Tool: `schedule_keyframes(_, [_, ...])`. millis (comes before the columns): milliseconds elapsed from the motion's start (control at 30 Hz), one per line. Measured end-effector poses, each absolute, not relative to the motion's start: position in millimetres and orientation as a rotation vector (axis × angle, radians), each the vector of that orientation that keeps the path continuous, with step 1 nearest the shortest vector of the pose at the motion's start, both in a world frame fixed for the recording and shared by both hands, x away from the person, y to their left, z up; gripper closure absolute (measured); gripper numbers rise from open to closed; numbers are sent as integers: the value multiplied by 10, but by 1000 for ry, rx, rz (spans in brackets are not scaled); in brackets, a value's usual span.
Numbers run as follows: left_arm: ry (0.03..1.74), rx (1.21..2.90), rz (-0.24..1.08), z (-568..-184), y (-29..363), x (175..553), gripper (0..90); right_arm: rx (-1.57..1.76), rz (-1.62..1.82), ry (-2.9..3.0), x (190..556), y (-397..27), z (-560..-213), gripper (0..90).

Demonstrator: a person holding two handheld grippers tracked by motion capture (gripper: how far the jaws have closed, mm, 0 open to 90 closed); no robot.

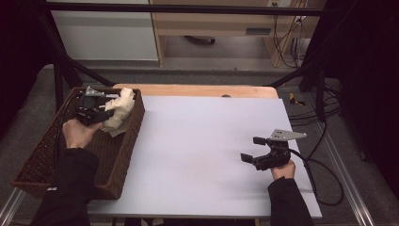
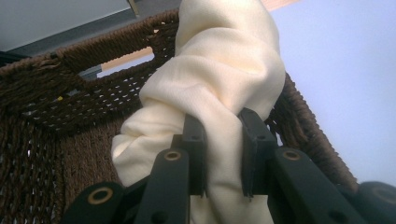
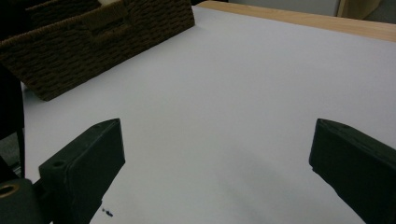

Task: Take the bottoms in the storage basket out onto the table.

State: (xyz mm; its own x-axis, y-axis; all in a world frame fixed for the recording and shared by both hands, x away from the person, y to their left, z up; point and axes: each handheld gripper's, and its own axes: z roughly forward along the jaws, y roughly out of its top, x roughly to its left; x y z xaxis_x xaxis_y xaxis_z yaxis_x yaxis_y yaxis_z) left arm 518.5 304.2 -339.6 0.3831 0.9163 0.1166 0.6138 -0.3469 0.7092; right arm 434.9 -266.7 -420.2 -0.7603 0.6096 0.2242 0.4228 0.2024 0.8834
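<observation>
A soft, cream-coloured cloth, fine-woven and bunched into rounded folds, is pinched between the two black jaws of the left tool, which have closed tightly on a gathered ridge of the fabric. In the high view the cloth sits inside the far end of a dark brown wicker basket, a long rectangular one with coarse braided walls, an open lattice near the rim and a slot handle cut into its end wall; the basket stands at the left edge of the worktop, which is covered by a smooth, pale sheet with a strip of light wood showing along its far side. The left hand, in a black sleeve, reaches forward over the basket with the left tool pointing towards the cloth. The right hand rests low near the worktop's right side, holding the right tool level and aimed left, its blocky black jaws spread wide apart with nothing between them.
</observation>
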Motion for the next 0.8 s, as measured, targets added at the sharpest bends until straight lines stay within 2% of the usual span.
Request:
schedule_keyframes(467, [1279,2021,630,-3215,3241,5015,750,1001,1596,2298,4350,-2658,-4206,40])
schedule_keyframes(800, [1252,2008,652,-3114,3319,4913,751,995,1591,2301,4353,-2659,-4209,40])
